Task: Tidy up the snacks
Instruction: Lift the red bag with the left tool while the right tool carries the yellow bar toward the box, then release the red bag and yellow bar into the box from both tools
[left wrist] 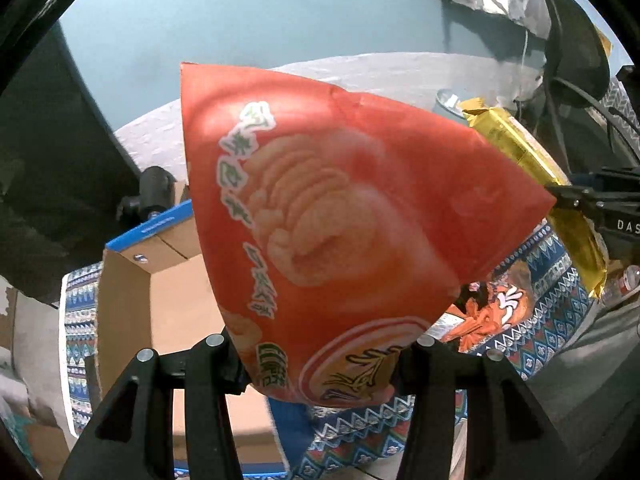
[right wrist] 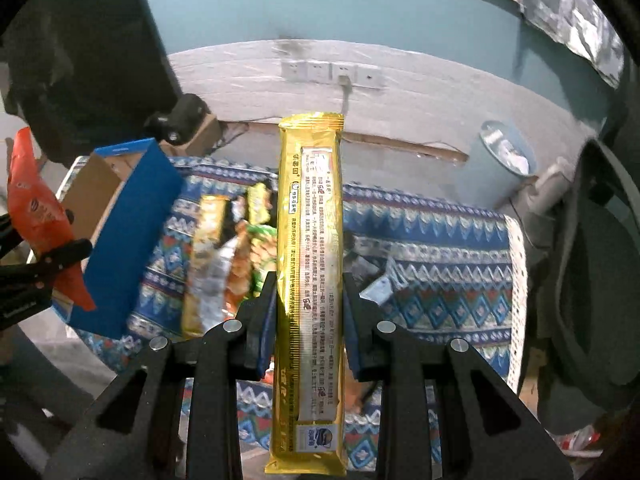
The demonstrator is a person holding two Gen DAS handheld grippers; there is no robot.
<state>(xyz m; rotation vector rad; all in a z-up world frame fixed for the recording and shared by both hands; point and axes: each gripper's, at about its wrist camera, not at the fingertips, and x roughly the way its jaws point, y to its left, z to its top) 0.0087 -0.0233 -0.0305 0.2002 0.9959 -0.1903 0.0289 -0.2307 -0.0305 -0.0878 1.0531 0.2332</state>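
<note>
My left gripper [left wrist: 320,364] is shut on a big orange-red chip bag [left wrist: 340,216] and holds it in the air above an open cardboard box with blue sides [left wrist: 132,292]. My right gripper [right wrist: 308,320] is shut on a long gold biscuit packet [right wrist: 310,264], held upright above the patterned blue cloth [right wrist: 432,240]. The gold packet [left wrist: 532,168] and the right gripper [left wrist: 568,198] show at the right of the left wrist view. The orange bag [right wrist: 36,208] and the blue box [right wrist: 128,232] show at the left of the right wrist view.
Several loose snack packets [right wrist: 228,248] lie on the cloth between the box and the gold packet. Another orange packet [left wrist: 492,316] lies on the cloth. A pale blue bin [right wrist: 500,164] stands by the wall. A dark chair [right wrist: 592,264] is at the right.
</note>
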